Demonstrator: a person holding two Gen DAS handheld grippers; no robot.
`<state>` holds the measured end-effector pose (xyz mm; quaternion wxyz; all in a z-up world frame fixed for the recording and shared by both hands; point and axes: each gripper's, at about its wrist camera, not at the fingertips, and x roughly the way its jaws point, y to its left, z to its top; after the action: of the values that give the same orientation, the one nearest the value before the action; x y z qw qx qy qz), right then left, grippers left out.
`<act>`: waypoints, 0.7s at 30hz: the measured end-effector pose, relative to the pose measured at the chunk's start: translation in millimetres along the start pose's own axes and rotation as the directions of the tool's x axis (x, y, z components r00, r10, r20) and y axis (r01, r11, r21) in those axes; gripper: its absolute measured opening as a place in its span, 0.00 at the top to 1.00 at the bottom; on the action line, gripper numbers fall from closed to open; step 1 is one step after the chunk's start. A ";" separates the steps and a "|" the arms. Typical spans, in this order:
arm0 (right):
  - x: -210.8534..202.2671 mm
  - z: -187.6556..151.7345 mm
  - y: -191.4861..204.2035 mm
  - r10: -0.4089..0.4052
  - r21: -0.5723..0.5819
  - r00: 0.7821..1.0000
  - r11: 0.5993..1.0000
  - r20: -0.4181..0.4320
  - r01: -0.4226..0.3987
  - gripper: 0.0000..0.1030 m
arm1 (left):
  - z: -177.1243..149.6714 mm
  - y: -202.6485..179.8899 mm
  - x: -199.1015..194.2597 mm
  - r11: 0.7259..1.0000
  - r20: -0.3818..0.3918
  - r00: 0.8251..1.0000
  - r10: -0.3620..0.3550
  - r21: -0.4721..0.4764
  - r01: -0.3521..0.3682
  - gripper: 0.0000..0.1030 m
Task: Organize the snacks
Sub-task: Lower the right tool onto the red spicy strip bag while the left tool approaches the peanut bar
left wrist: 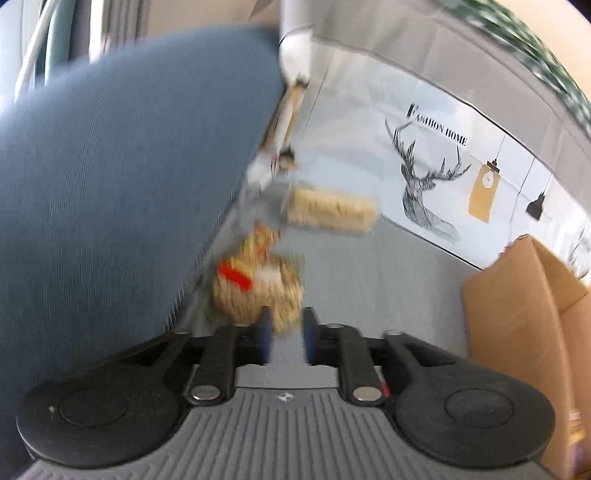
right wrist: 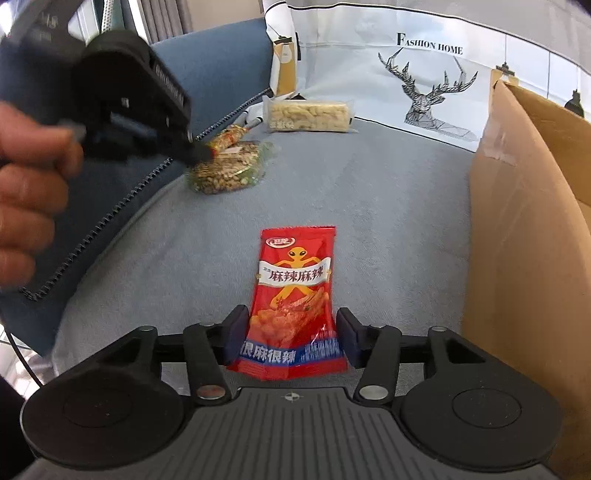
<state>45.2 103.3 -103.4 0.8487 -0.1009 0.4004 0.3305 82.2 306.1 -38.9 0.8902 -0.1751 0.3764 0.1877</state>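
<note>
A home living room, by the look of it: a grey fabric sofa seat [right wrist: 369, 177] with a blue zipped cushion [right wrist: 207, 81] on it, a white "Fashion Home" cloth printed with a stag's head [right wrist: 432, 85] draped along the back, and grey curtains [right wrist: 162, 16] behind.

Motion blur smears the peanut snack bag [left wrist: 258, 288] beyond reading.
</note>
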 end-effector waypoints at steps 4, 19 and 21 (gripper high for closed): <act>1.0 2.6 -0.4 -0.017 -0.020 0.999 1.000 0.032 0.018 0.32 | 8.2 -17.7 10.5 0.992 0.095 0.992 0.079 0.094 -0.088 0.52; 23.3 6.3 -3.5 -0.008 -0.023 1.000 1.000 -0.030 0.008 0.30 | 14.1 -31.5 83.6 0.961 0.026 0.975 0.220 0.168 -0.221 0.33; 23.4 5.5 -2.5 -0.011 -0.032 1.000 0.999 -0.030 0.010 0.30 | 16.2 -26.3 80.2 0.970 0.025 0.980 0.200 0.136 -0.201 0.46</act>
<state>61.0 115.0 -117.5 0.8426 -0.1211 0.4072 0.3309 156.0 306.9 -82.9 0.8787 -0.0734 0.3992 0.2511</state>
